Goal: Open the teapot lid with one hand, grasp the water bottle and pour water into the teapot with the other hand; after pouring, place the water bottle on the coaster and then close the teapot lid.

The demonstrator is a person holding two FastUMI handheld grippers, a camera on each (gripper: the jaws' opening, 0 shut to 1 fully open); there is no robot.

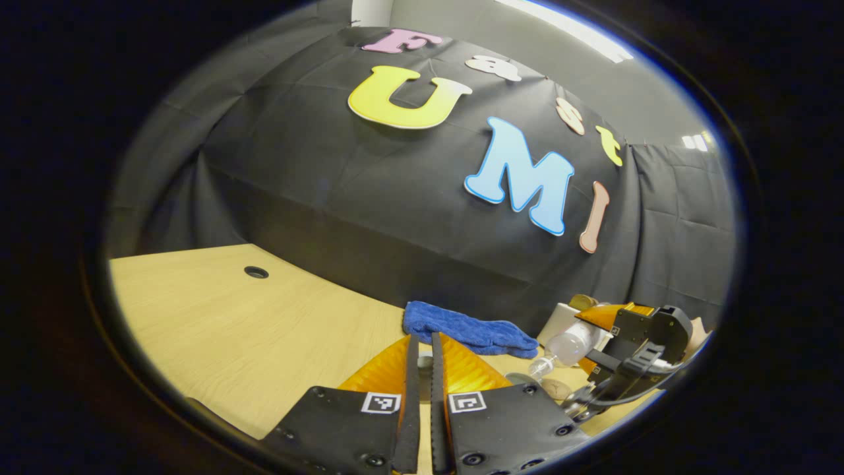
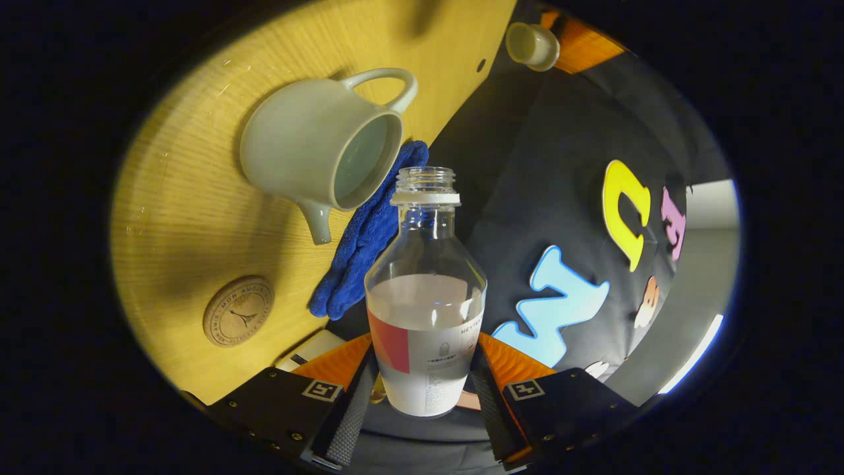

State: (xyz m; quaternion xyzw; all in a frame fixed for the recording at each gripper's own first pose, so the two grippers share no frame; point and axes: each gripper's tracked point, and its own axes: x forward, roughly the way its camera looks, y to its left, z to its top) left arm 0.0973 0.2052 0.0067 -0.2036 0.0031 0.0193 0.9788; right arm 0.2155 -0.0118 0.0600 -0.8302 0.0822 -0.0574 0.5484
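Right tongs (image 2: pixel 422 389) are clamped on the uncapped bottle (image 2: pixel 425 316), its neck aimed just beside the open teapot (image 2: pixel 310 158); left tongs (image 1: pixel 424 382) are pinching the lid (image 1: pixel 425 361).

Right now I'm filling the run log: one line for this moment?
right gripper: shut on water bottle, uncapped, tilted | teapot: lid off | left gripper: holds lid | coaster: bare

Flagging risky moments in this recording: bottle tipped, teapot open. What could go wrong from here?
1. The uncapped water bottle is tilted in the right tongs, its mouth beside rather than over the teapot opening; water could land on the blue cloth or table.
2. The lid, apparently held aloft by the left tongs, could slip and drop.
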